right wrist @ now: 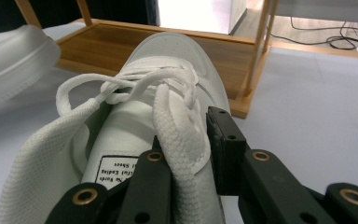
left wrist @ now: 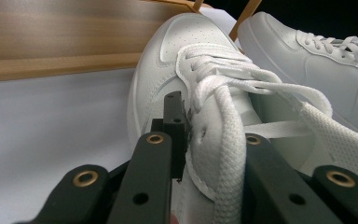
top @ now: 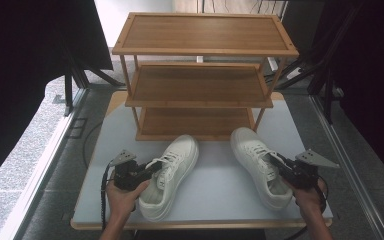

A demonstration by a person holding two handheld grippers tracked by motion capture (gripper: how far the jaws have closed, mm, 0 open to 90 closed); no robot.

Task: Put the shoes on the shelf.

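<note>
— Where are the shoes at this point?

— The left sneaker (top: 169, 175) and the right sneaker (top: 261, 165) both lie on the table (top: 215, 192), toes just before the shoe rack (top: 200, 75). Nothing is on a shelf yet.

— And your claws?

— My left gripper (top: 152, 169) pinches the side wall of its sneaker by the laces; my right gripper (top: 276, 161) pinches the other one the same way. I judge the grasping done; lifting and placing are left.

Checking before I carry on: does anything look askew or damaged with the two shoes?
No damage shows. The left white lace-up sneaker is angled, toe pointing right toward the wooden three-shelf rack; the right white sneaker angles left. Left gripper and right gripper each clamp a shoe's side wall by the laces.
</note>
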